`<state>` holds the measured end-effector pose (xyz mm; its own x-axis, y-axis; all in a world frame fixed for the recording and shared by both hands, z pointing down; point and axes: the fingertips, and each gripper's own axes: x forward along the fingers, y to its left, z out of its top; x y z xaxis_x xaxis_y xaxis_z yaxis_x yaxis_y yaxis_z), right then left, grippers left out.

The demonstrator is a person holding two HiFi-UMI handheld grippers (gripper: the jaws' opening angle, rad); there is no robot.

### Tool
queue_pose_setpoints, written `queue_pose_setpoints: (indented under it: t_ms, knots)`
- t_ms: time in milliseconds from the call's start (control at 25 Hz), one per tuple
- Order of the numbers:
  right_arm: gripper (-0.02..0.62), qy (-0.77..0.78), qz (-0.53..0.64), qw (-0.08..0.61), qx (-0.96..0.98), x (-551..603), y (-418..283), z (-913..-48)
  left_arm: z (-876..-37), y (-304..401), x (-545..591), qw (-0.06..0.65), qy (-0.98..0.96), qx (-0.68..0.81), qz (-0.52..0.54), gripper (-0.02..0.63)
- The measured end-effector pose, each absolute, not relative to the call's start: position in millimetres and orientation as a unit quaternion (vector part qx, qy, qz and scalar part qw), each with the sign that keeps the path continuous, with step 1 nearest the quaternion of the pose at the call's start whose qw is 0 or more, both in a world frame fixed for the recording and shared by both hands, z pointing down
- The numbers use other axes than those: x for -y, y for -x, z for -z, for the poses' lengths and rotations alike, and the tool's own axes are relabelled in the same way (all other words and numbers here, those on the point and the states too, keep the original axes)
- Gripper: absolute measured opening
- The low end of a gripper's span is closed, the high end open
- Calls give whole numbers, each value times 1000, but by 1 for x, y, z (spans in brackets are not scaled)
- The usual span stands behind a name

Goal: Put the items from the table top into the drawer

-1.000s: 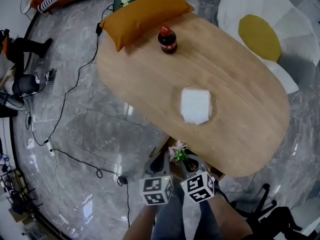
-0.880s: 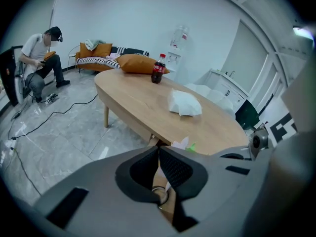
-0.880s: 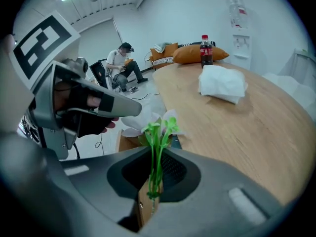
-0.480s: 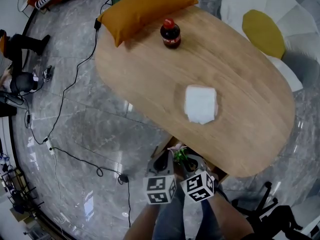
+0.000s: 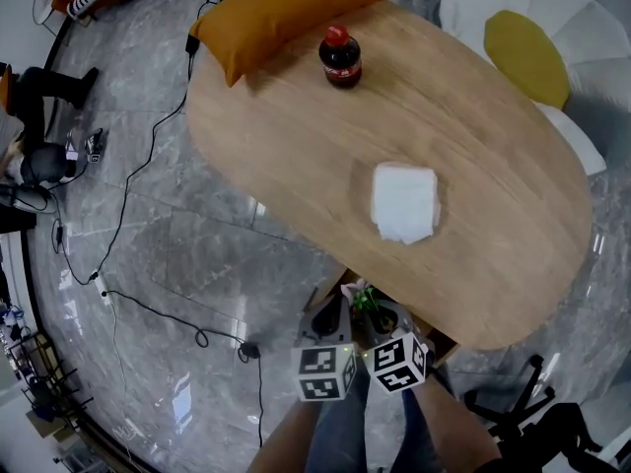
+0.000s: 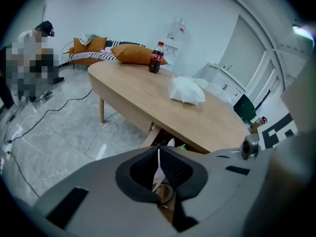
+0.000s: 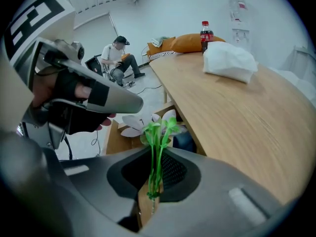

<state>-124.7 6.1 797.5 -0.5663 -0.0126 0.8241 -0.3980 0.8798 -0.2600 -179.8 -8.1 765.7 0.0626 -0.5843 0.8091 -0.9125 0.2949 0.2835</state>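
An artificial flower point(image 5: 360, 299) with white petals and a green stem point(image 7: 158, 132) hangs over the open wooden drawer point(image 5: 333, 292) under the table's near edge. My right gripper point(image 7: 155, 174) is shut on the stem, just right of the left one in the head view point(image 5: 380, 320). My left gripper point(image 6: 158, 154) is closed with a thin white petal pinched between its jaws; it sits beside the bloom point(image 5: 332, 315). On the oval wooden table point(image 5: 493, 116) stand a cola bottle point(image 5: 340, 57) and a crumpled white cloth point(image 5: 404, 202).
An orange cushion point(image 5: 286, 13) lies on the table's far end. A white and yellow flower-shaped seat point(image 5: 537, 57) stands at the right. Cables point(image 5: 128, 215) run over the grey marble floor at the left. A person point(image 7: 118, 53) sits in the background.
Both grippers have sunk a little toward the drawer with the flower between them. The bottle and cloth have not moved on the table.
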Motion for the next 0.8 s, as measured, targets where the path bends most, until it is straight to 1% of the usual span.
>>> queue_pose_setpoints:
  t_ms: [480, 800]
  knots:
    - [28, -129, -249, 444, 851, -10, 128, -817, -781, 180, 11, 456, -587, 638, -202, 20]
    - [43, -132, -287, 445, 838, -10, 128, -826, -788, 181, 7, 463, -584, 635, -205, 20]
